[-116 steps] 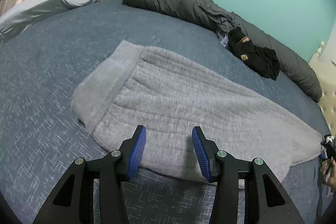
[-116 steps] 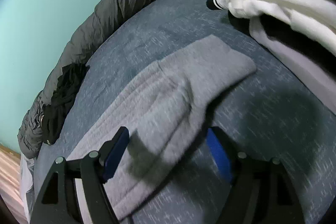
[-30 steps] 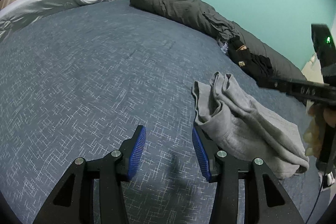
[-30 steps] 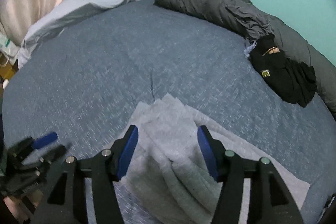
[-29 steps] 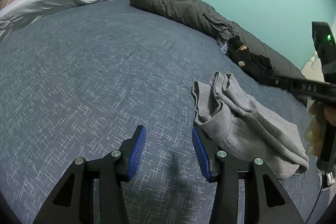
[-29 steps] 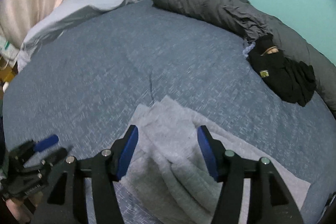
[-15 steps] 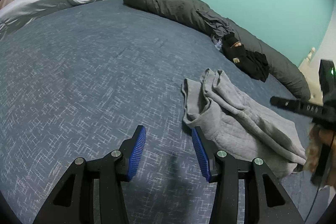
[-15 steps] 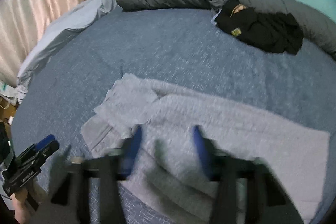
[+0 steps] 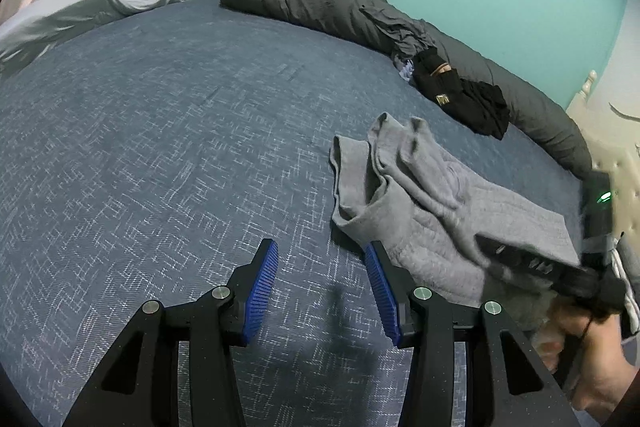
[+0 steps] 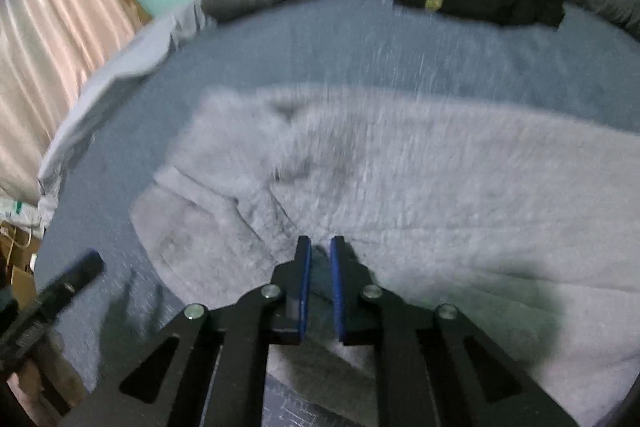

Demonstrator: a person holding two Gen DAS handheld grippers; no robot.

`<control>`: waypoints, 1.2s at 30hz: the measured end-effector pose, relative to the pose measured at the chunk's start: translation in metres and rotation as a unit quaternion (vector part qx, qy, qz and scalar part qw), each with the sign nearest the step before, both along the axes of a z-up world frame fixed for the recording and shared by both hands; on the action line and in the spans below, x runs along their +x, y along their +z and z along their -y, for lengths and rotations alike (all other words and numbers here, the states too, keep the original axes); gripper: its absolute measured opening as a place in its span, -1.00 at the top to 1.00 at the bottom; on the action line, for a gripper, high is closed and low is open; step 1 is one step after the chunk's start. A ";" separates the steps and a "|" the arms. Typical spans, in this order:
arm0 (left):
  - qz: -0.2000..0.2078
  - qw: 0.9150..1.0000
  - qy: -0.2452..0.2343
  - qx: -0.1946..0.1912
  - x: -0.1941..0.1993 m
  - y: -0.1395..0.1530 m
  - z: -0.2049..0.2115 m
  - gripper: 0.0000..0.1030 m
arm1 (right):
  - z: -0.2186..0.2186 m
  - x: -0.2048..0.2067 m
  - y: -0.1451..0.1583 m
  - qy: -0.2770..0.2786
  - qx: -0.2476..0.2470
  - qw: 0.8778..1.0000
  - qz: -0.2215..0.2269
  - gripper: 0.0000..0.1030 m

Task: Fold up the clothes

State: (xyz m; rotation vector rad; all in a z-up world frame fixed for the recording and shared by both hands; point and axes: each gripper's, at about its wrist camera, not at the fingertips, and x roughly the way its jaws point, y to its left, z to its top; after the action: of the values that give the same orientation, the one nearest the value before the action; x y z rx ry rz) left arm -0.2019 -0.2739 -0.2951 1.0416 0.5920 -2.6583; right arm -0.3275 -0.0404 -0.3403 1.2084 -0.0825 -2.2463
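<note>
Grey garment [image 9: 432, 203] unmoved; right gripper [image 10: 320, 259] (blurred) has narrowed over it, left gripper [image 9: 322, 283] stays wide.

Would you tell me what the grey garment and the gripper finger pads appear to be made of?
The grey garment looks like soft, matte fleecy knit: fuzzy nap, faint ribbing, limp folds. The left gripper's pads look like blue ridged rubber or plastic, judging by fine grooves.

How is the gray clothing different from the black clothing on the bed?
The gray clothing is pale and lies out in the middle of the bed, near the left gripper; the black clothing is dark and sits far back against the rolled dark gray blanket. The gray clothing looks larger. Both are rumpled, not neatly folded.
</note>
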 end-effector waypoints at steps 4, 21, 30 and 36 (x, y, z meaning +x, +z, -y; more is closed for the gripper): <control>-0.001 1.000 0.001 0.003 0.000 0.000 0.000 0.04 | -0.003 -0.003 -0.001 -0.025 -0.002 1.000 0.010 0.82; -0.006 1.000 -0.009 0.002 0.000 0.005 -0.010 0.04 | -0.098 0.000 -0.005 -0.090 0.018 0.995 0.025 0.82; -0.004 1.000 -0.011 0.000 -0.004 0.004 -0.013 0.04 | -0.090 0.016 -0.038 -0.105 0.040 0.994 -0.005 0.83; -0.005 1.000 -0.014 0.005 -0.004 0.003 -0.013 0.04 | -0.098 0.022 -0.011 -0.109 0.033 0.993 -0.001 0.84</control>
State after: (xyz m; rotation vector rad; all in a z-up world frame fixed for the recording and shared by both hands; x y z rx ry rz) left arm -0.2060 -0.2612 -0.2918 1.0479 0.5966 -2.6890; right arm -0.3052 0.0577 -0.3512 1.2860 -0.1470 -2.4566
